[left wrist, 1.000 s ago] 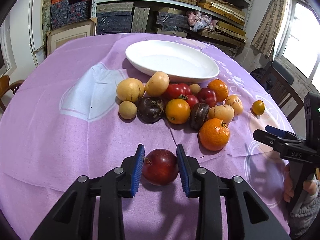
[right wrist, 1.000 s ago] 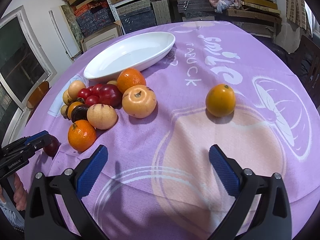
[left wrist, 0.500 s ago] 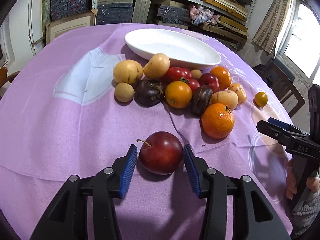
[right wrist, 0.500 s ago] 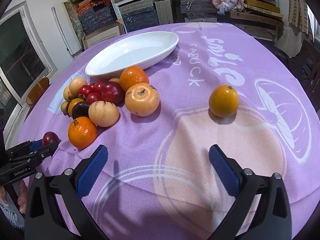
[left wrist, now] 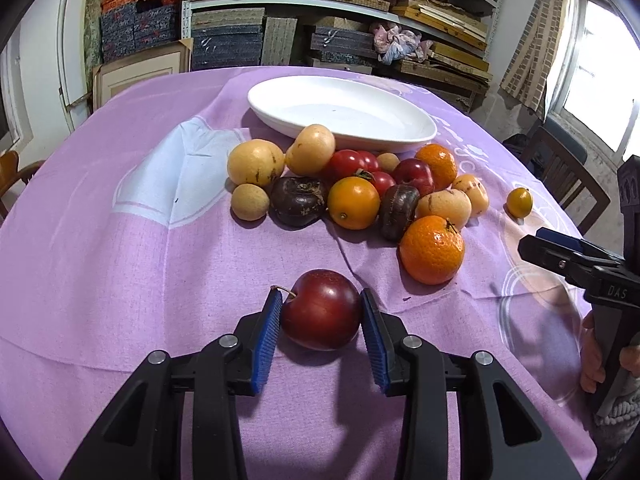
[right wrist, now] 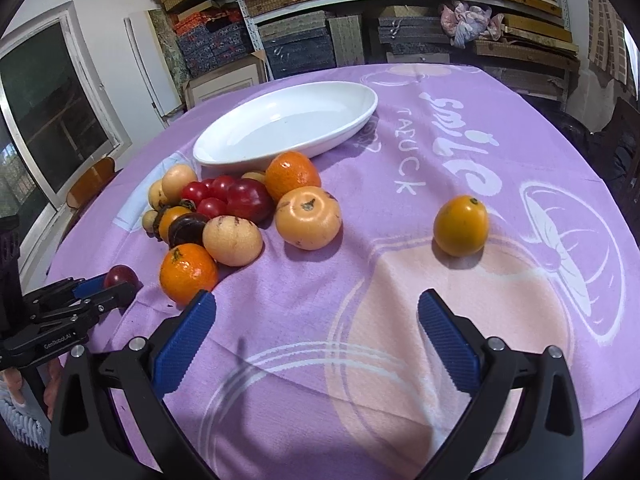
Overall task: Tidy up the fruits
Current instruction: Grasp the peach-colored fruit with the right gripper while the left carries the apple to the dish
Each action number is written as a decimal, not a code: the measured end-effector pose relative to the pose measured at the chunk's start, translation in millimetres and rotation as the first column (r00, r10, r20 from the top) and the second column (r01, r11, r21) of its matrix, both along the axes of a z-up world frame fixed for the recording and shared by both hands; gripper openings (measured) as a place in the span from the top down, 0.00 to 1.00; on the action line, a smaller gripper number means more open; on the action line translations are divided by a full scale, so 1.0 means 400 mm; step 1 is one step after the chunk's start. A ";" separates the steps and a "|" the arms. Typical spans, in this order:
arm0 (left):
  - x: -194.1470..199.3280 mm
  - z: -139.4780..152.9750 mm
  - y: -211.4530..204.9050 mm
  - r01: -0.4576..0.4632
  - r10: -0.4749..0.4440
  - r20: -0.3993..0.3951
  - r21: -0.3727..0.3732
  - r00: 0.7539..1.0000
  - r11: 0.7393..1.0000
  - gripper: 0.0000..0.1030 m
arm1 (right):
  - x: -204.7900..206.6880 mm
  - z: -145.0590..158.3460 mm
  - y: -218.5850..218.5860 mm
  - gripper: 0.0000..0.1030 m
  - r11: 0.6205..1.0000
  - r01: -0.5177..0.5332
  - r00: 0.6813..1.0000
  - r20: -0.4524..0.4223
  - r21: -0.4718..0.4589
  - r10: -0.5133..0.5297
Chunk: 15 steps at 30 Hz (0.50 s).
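A dark red plum [left wrist: 320, 310] with a short stem lies on the purple cloth, apart from the fruit heap. My left gripper [left wrist: 320, 304] straddles it. Its jaws are closing, and both blue pads [left wrist: 266, 336] touch the plum's sides. The heap [left wrist: 352, 184] holds oranges, red tomatoes, pale yellow fruits and dark brown ones, just in front of an empty white oval dish [left wrist: 416, 136]. A small orange fruit [right wrist: 461, 225] lies alone to the right. My right gripper [right wrist: 316, 300] hovers open over bare cloth with nothing between its fingers. From the right wrist, the left gripper [right wrist: 100, 292] and plum [right wrist: 120, 276] show at far left.
The round table carries a purple printed cloth [right wrist: 440, 152]. Shelves stacked with boxes and frames [left wrist: 320, 20] stand behind it. A wooden chair [left wrist: 568, 176] is at the right edge, another [left wrist: 12, 172] at the left. A hand [left wrist: 592, 360] holds the right gripper's handle.
The left jaws widened around the plum half a second ago and have now come back in onto its sides. The left gripper shifted slightly; the right gripper stayed put.
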<state>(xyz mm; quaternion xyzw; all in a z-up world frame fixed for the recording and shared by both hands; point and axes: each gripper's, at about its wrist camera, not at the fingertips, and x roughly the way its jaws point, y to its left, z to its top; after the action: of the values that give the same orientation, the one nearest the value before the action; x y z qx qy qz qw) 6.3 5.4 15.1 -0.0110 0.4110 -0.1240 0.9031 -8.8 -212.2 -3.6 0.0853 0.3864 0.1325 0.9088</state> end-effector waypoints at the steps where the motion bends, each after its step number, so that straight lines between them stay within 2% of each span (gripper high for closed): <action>1: 0.001 0.000 0.006 -0.011 0.011 0.003 -0.001 1.000 1.000 0.61 | 0.007 0.006 0.004 0.04 1.000 -0.013 1.000 0.003 -0.011 0.013; 4: 0.006 0.000 0.028 -0.030 0.029 -0.005 -0.030 1.000 0.999 0.61 | 0.047 0.024 0.043 0.07 0.982 -0.035 0.999 0.004 -0.185 0.037; 5: 0.007 0.001 0.032 -0.034 0.034 -0.005 -0.033 0.999 0.999 0.61 | 0.061 0.026 0.054 0.11 0.973 -0.048 0.999 0.006 -0.225 0.051; 6: 0.008 0.001 0.035 -0.039 0.039 -0.004 -0.033 0.999 0.999 0.61 | 0.078 0.026 0.062 0.29 0.965 -0.063 0.998 -0.003 -0.253 0.065; 8: 0.007 0.001 0.039 -0.044 0.044 -0.003 -0.033 0.999 0.998 0.61 | 0.118 0.017 0.069 0.46 0.961 -0.109 0.994 -0.047 -0.253 0.100; 12: 0.007 0.002 0.038 -0.042 0.042 0.001 -0.027 0.999 0.999 0.61 | 0.164 -0.017 0.056 0.46 0.977 -0.121 0.990 -0.087 -0.174 0.107; 15: 0.005 0.001 0.034 -0.036 0.036 0.009 -0.011 0.999 0.999 0.61 | 0.179 -0.029 0.060 0.45 0.980 -0.120 0.991 -0.085 -0.159 0.107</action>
<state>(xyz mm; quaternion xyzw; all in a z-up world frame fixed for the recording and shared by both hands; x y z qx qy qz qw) 8.3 18.9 15.7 -0.0229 0.4060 -0.1101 0.9069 62.7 -188.3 -15.1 -0.0067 0.4344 0.1488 0.8883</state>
